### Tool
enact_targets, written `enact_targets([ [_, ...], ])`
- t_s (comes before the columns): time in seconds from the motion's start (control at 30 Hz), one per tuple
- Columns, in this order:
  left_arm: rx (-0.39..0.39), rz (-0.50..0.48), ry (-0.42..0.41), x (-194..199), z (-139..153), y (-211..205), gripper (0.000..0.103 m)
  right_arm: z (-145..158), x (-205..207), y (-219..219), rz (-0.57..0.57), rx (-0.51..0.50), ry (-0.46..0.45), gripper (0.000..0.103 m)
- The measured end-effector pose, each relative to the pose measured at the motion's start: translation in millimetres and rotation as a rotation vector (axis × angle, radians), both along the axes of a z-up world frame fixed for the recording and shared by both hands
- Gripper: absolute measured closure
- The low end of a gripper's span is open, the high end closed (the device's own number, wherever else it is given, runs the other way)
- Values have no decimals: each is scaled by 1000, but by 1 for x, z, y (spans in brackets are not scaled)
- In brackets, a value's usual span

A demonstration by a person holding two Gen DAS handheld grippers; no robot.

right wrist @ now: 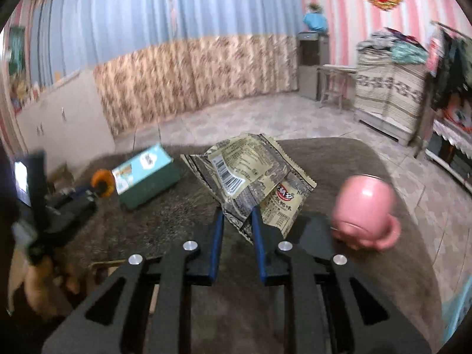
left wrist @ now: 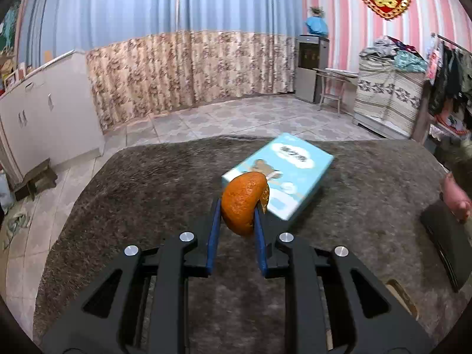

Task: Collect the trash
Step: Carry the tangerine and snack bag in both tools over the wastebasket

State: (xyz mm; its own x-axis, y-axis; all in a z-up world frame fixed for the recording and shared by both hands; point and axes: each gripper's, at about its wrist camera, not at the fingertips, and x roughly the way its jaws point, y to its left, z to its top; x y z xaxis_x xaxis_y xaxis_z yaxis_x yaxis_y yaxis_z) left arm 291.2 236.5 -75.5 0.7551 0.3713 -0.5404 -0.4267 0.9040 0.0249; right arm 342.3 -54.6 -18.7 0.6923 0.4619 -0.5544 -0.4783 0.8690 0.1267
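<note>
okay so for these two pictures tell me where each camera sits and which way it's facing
Left wrist: on the left gripper, facing along its fingers, angled down over the table toward the curtain; its jaws hold an orange peel before the blue box.
Right wrist: on the right gripper, same heading; its jaws pinch a wrapper, pink mug to the right, the person's left hand and left gripper at far left.
Shared: table, blue box, peel, mug, curtain.

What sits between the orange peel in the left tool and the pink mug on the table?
In the right wrist view, the blue box lies just beside the orange peel, then the snack wrapper held in the right tool, then the pink mug.
</note>
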Motion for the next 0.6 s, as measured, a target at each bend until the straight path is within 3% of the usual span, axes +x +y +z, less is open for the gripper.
enact_targets([
  [0.27, 4, -130, -8, 0, 21, -59, 83, 28, -47, -155, -248, 107, -45, 83],
  [0.4, 29, -200, -20, -4, 32, -103, 83, 25, -67, -218, -378, 102, -60, 83],
  [0.6, -35, -363, -51, -10, 45, -182, 83, 2, -80, -286, -511, 100, -38, 83],
])
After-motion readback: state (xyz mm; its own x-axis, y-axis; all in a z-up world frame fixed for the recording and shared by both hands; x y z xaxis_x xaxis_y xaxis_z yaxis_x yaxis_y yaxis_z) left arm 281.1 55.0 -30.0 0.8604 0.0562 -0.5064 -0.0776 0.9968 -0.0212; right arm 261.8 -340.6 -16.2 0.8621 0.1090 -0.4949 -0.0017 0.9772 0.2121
